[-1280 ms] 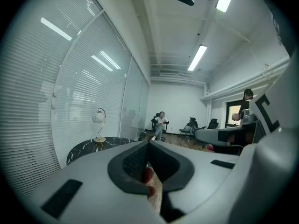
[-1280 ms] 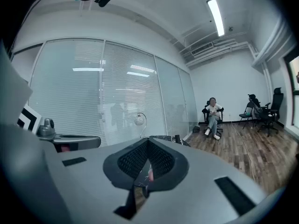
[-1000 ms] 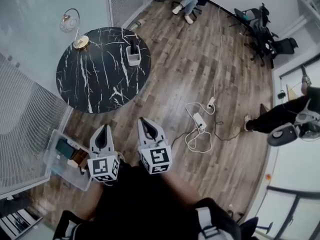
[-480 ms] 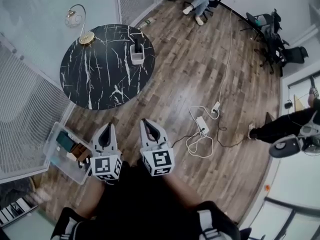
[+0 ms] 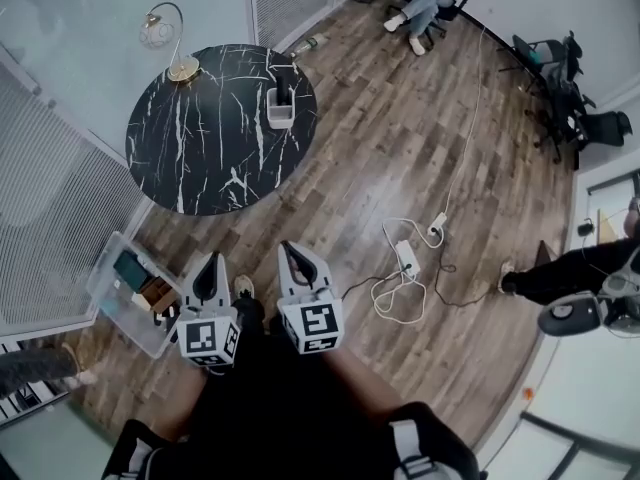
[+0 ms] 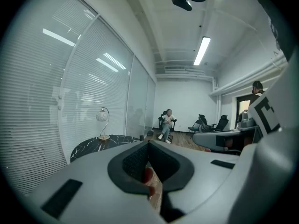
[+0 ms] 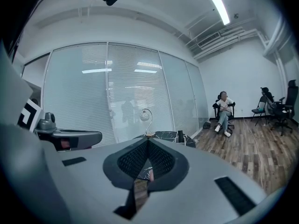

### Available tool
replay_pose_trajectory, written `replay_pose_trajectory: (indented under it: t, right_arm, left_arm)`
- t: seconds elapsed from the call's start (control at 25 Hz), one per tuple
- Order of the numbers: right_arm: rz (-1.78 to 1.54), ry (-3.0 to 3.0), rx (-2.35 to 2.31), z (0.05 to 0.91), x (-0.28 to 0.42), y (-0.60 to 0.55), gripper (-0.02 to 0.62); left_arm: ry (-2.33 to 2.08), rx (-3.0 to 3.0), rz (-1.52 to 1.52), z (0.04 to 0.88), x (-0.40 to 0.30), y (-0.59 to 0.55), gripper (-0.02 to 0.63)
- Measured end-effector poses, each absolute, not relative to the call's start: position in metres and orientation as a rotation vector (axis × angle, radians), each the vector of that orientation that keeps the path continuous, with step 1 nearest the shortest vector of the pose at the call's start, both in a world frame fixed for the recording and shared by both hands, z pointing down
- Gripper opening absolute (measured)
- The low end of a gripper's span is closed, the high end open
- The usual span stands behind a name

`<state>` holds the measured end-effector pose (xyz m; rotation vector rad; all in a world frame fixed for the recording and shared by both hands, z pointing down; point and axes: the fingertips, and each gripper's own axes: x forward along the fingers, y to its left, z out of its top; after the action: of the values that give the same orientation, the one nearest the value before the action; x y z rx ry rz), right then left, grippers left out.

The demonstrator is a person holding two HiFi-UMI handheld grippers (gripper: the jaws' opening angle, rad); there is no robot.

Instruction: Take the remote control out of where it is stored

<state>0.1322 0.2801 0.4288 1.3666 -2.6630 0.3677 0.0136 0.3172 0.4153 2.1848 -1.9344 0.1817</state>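
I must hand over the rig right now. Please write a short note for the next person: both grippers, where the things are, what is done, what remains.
Left gripper: shut, empty, held low in front of the person's body.
Right gripper: shut, empty, just beside it.
Remote control: stands upright in the white holder near the edge of the round black table, well ahead of both grippers.
Done: nothing; the remote is not yet touched.
Left: approach the table, open a gripper, grip the remote and lift it out of the holder.

perhaps the remote control (image 5: pixel 282 93) in white holder (image 5: pixel 280 116), too small to tell, person (image 5: pixel 565 271) cut off at right edge
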Motion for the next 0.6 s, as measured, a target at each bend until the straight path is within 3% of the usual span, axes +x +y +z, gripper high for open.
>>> replay_pose_trajectory:
  t: [0.6]
  right_arm:
    - [0.363, -2.586, 1.453, 0.432, 0.104, 0.198, 0.002]
  left_arm:
    - [-1.851, 2.295, 0.175, 0.416, -0.017, 0.217, -0.004]
